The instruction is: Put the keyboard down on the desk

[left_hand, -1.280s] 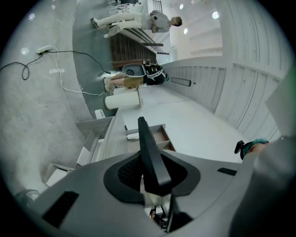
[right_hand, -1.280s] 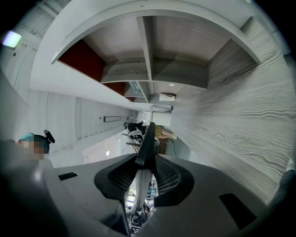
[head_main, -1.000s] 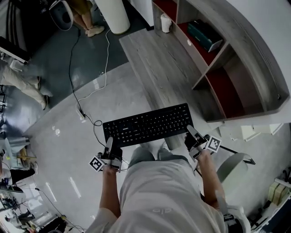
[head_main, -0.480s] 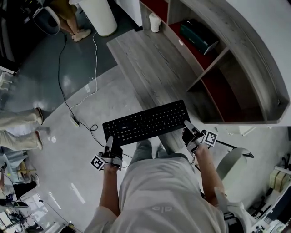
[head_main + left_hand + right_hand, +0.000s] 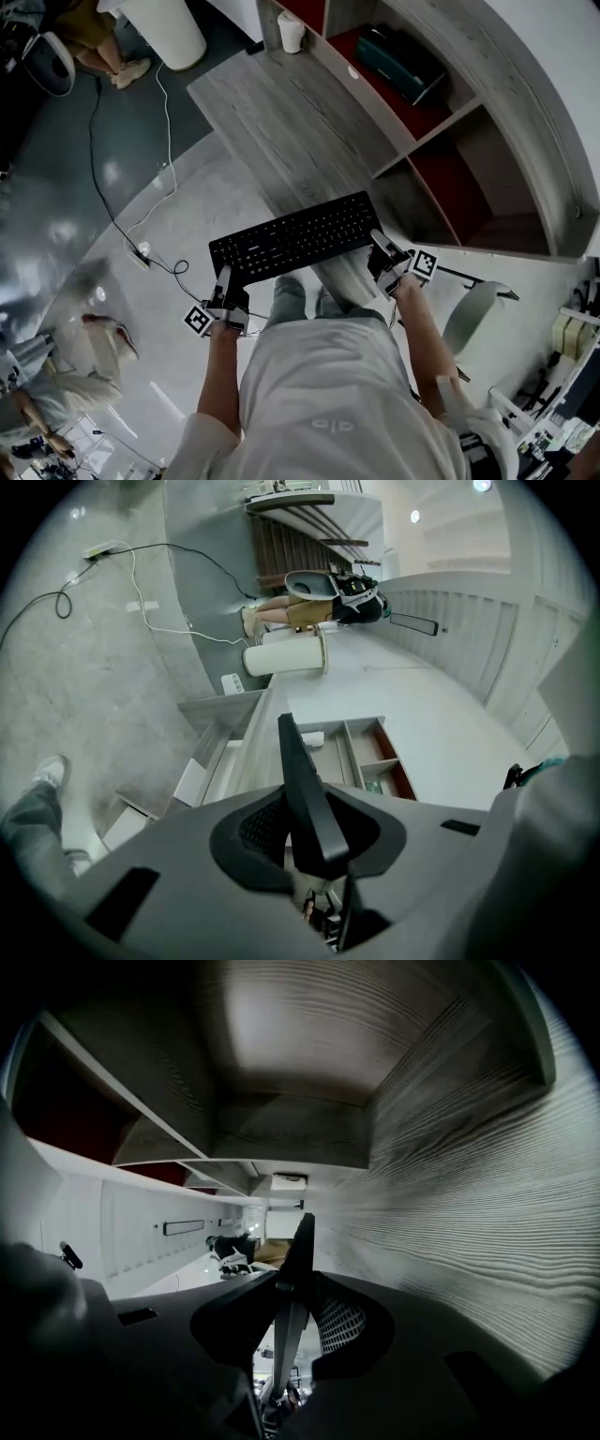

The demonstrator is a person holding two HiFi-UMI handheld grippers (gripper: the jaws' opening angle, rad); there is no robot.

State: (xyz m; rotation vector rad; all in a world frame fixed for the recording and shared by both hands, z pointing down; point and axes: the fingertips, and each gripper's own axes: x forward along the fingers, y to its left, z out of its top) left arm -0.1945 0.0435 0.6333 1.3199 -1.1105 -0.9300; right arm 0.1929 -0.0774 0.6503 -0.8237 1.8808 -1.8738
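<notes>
Holding the keyboard (image 5: 291, 234) by its ends, left gripper (image 5: 225, 284) and right gripper (image 5: 379, 251) each clamped on one, I see it crosswise over the near end of the desk (image 5: 272, 112), right gripper nearer.

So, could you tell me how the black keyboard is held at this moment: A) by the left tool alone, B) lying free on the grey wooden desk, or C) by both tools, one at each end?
C: the left tool and the right tool each clamp one end of the black keyboard.
</notes>
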